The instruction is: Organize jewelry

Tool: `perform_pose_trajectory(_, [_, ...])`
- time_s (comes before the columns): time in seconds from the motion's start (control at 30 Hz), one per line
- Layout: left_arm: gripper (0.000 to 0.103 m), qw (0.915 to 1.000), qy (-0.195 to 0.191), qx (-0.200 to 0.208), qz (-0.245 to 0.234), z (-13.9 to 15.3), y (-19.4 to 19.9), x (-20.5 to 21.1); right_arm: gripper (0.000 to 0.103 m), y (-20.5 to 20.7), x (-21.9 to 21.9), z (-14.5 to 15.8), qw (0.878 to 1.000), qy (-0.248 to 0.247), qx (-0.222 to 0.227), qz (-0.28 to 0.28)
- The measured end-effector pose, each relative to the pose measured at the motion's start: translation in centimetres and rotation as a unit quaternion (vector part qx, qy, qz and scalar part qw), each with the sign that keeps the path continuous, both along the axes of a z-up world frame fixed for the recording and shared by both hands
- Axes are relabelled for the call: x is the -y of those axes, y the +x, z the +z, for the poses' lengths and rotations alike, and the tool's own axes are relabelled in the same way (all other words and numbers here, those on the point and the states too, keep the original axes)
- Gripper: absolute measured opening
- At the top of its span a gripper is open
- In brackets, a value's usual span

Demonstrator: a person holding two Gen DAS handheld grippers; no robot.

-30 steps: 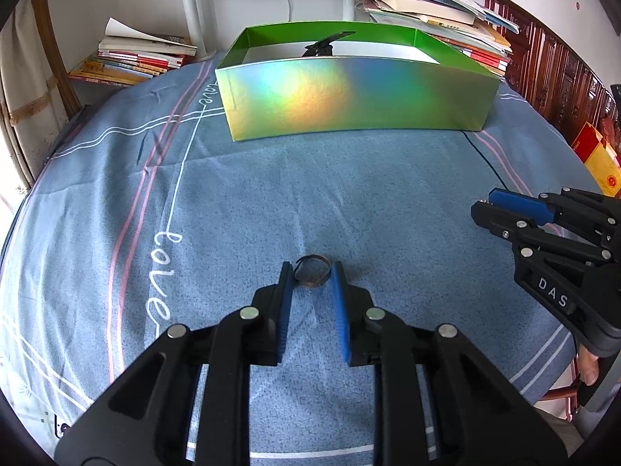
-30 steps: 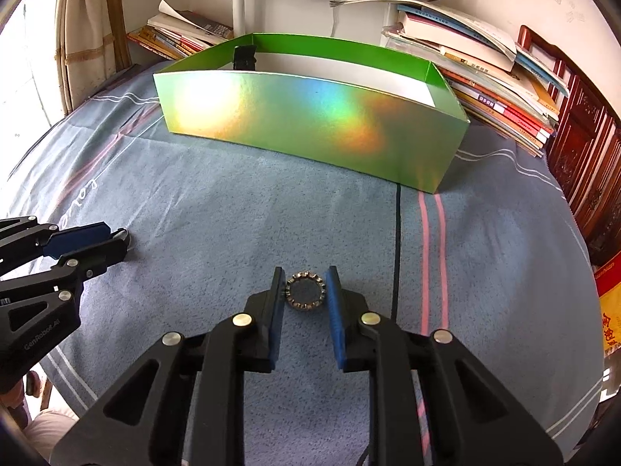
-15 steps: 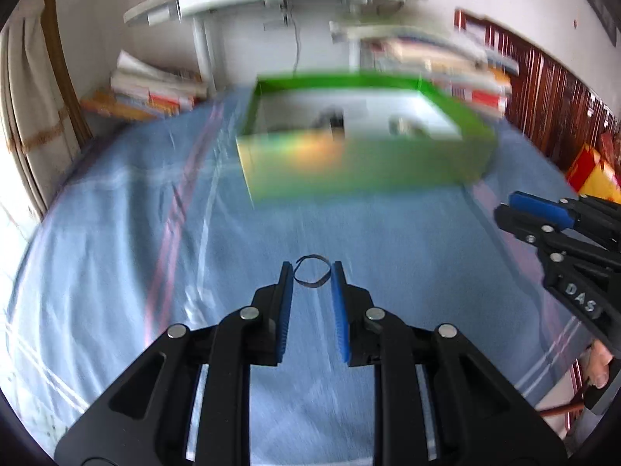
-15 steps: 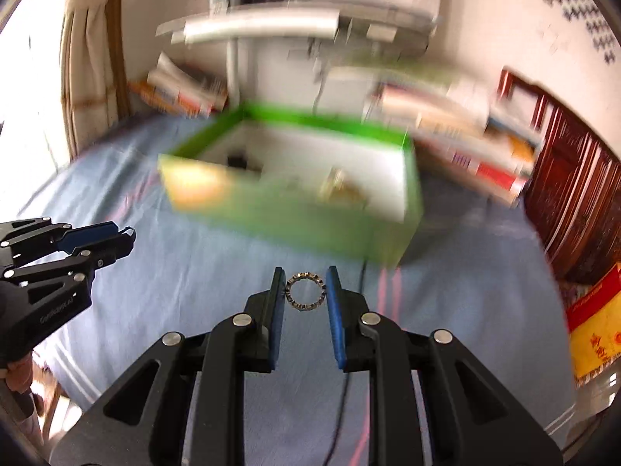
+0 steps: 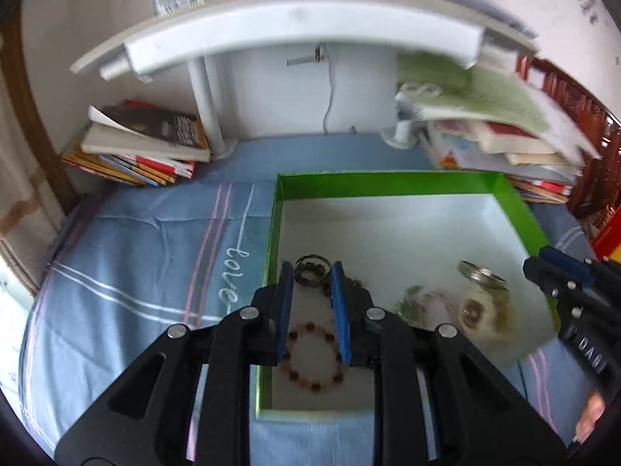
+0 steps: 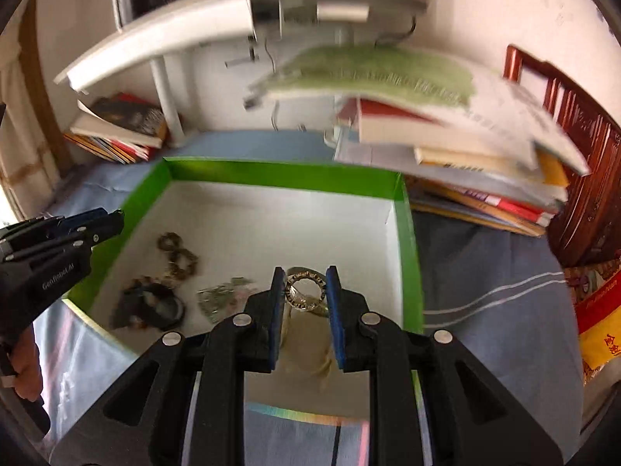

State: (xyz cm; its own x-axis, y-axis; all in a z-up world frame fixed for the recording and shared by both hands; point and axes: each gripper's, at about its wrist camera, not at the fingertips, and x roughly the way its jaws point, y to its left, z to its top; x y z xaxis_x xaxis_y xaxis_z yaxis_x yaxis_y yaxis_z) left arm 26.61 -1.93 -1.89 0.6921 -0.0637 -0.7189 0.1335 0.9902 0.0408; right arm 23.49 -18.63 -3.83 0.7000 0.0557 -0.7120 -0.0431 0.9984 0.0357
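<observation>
My left gripper [image 5: 310, 272] is shut on a dark metal ring [image 5: 309, 270] and holds it above the left part of the green box [image 5: 388, 182]. My right gripper [image 6: 304, 279] is shut on a gold studded ring [image 6: 304, 291] above the right part of the same box [image 6: 279, 173]. Several pieces lie on the box's white floor: a brown bead bracelet [image 5: 315, 357], a silver bangle [image 5: 481, 273], a dark bracelet [image 6: 155, 303] and a chain [image 6: 178, 258].
The box stands on a blue cloth-covered table [image 5: 155, 272]. Book stacks lie at the back left [image 5: 143, 147] and back right [image 6: 465, 163]. A white desk frame [image 5: 295, 35] rises behind. Each gripper shows at the edge of the other's view.
Both grippers have lifted their rings off the table and moved forward and up over the open box. The views now look down into the box.
</observation>
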Motion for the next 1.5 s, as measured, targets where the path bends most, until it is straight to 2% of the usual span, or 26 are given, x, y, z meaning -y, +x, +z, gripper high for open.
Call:
perform_pose_trajectory(0.17, [0.02, 0.9996, -0.01, -0.026, 0.007, -2.2, 1.9, -0.1, 0.023, 1.4, -0.3, -1.8, 1.0, -0.003, -0.011, 0.002])
perform_pose_trajectory(0.2, [0.021, 0.9995, -0.012, -0.027, 0.006, -2.5, 2.0, 0.0, 0.027, 1.4, -0.3, -1.8, 1.0, -0.005, -0.008, 0.002])
perform_pose_trajectory(0.23, [0.024, 0.9996, -0.013, -0.026, 0.006, -2.6, 1.9, 0.0, 0.042, 1.3, -0.3, -1.8, 1.0, -0.006, -0.006, 0.001])
perform_pose_trajectory(0.27, [0.035, 0.9996, -0.016, -0.024, 0.005, -2.6, 1.9, 0.0, 0.054, 1.2, -0.2, -1.7, 1.0, -0.005, -0.003, 0.0])
perform_pose_trajectory(0.33, [0.044, 0.9995, -0.025, -0.017, -0.005, -2.3, 1.6, 0.1, 0.057, 0.4, 0.2, -1.1, 1.0, 0.0, 0.01, -0.009])
perform_pose_trajectory(0.4, [0.052, 0.9999, -0.012, 0.005, 0.003, -1.5, 0.6, 0.2, 0.058, -0.9, 0.4, 0.0, 1.0, 0.004, 0.024, -0.006])
perform_pose_trajectory(0.57, [0.074, 0.997, -0.004, 0.074, 0.023, 1.9, -5.2, -0.9, 0.09, -7.7, 0.9, 3.2, 0.995, -0.002, 0.093, -0.027])
perform_pose_trajectory(0.67, [0.084, 0.9924, -0.004, 0.117, 0.037, 3.1, -10.2, -2.0, 0.099, -13.9, 0.8, 4.6, 0.988, -0.016, 0.148, -0.046])
perform_pose_trajectory(0.77, [0.088, 0.9881, -0.011, 0.148, 0.04, 3.4, -15.2, -2.9, 0.1, -18.6, 0.1, 5.1, 0.982, -0.041, 0.172, -0.065])
perform_pose_trajectory(0.9, [0.092, 0.9818, -0.031, 0.177, 0.06, 3.7, -20.5, -3.9, 0.1, -22.2, -0.6, 5.2, 0.98, -0.043, 0.184, -0.061])
perform_pose_trajectory(1.03, [0.094, 0.9786, 0.01, 0.203, 0.035, 4.0, -24.6, -2.9, 0.1, -24.2, -1.5, 5.9, 0.978, -0.052, 0.198, -0.05])
perform_pose_trajectory(1.27, [0.099, 0.9714, 0.004, 0.236, 0.025, 5.7, -27.8, -2.9, 0.1, -25.7, -2.4, 6.4, 0.975, -0.058, 0.211, -0.049])
perform_pose_trajectory(1.5, [0.099, 0.9715, 0.009, 0.236, 0.022, 5.8, -28.4, -2.7, 0.1, -26.4, -2.6, 6.9, 0.972, -0.063, 0.219, -0.052])
